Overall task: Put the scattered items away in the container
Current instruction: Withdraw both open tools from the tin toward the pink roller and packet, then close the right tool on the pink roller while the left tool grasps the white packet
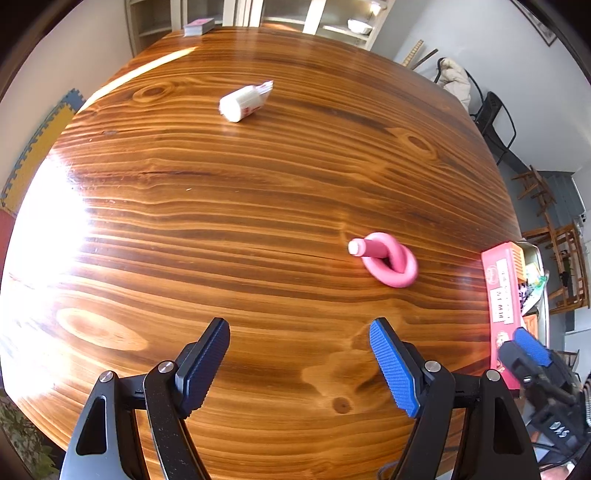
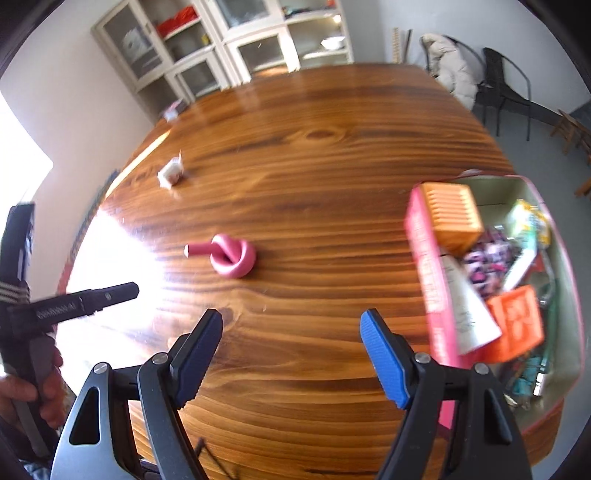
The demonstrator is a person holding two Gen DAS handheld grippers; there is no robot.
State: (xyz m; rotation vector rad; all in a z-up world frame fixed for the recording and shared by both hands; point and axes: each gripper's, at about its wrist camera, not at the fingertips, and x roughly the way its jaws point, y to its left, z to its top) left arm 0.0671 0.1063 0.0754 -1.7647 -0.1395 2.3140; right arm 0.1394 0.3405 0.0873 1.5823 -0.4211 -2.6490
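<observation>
A pink knotted foam roll (image 1: 389, 260) lies on the wooden table (image 1: 258, 184), ahead and right of my open, empty left gripper (image 1: 299, 350). It shows in the right wrist view (image 2: 231, 258) ahead and left of my open, empty right gripper (image 2: 291, 347). A white tube-shaped packet (image 1: 243, 101) lies further back; it is small in the right wrist view (image 2: 170, 173). The container (image 2: 554, 369) at the table's right edge holds a pink box (image 2: 428, 266), orange boxes (image 2: 452, 216) and several other items.
A small box (image 1: 199, 26) sits at the table's far edge. Cabinets (image 2: 229, 48) stand behind the table. Chairs (image 2: 506, 92) stand at the right. Strong sun glare covers the table's left side (image 1: 48, 229). The right gripper's body (image 1: 535, 369) shows beside the pink box (image 1: 502, 295).
</observation>
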